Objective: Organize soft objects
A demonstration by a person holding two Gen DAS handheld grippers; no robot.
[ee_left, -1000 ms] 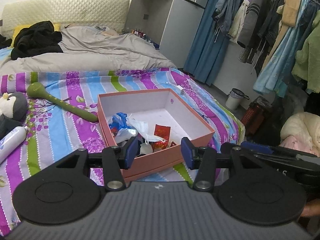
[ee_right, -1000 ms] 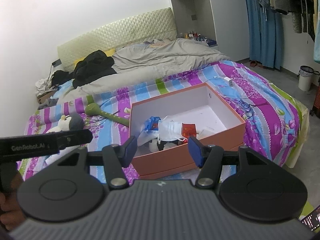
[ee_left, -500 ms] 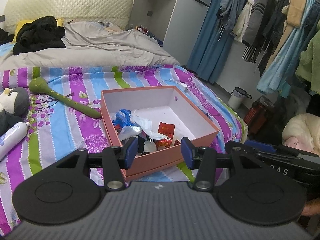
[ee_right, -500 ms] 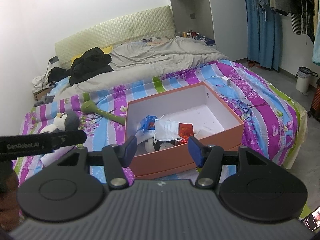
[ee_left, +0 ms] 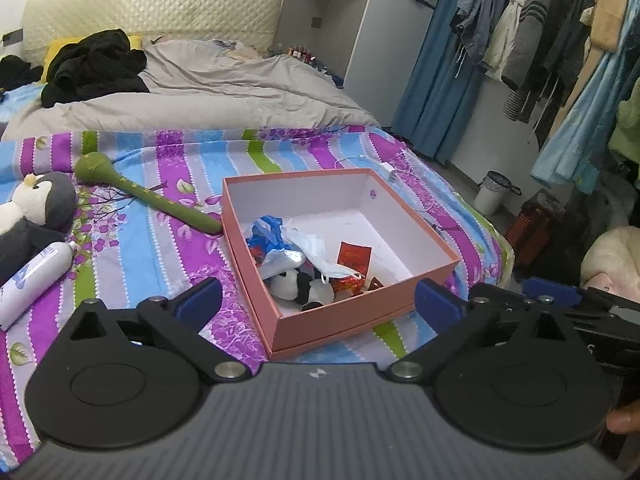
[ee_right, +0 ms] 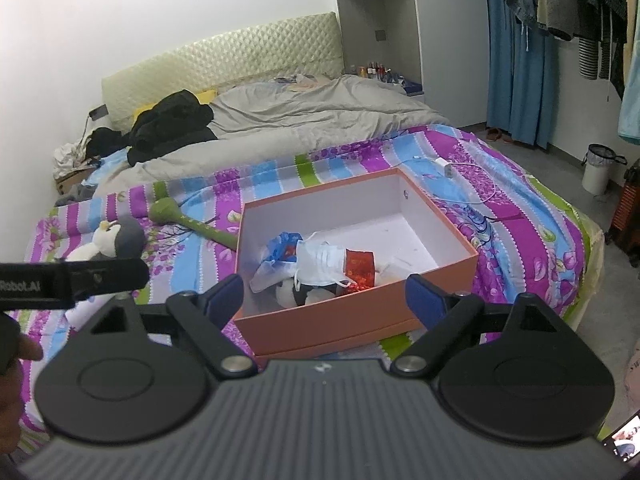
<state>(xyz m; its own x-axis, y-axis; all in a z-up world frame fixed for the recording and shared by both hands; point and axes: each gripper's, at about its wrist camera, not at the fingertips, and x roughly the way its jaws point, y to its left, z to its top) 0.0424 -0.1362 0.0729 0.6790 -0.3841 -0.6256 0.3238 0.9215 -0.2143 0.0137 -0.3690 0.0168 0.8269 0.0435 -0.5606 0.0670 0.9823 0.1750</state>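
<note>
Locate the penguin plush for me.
Left of the pink box on the striped bedspread: penguin plush, between the green stick toy and white bottle.

We find even, soft indoor light; faint shadows; the white wall (ee_right: pixel 168 20) glares; fisheye edges bend; focus sharp.

penguin plush (ee_left: pixel 28 216) cut off at left edge, panda toy (ee_left: pixel 298 286) half buried under face mask (ee_left: pixel 316 252)

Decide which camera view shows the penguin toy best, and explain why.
The left wrist view. There the penguin lies at the left edge with its head, beak and most of its body clear. In the right wrist view the penguin looks smaller, and the left hand-held gripper hides its lower body.
</note>
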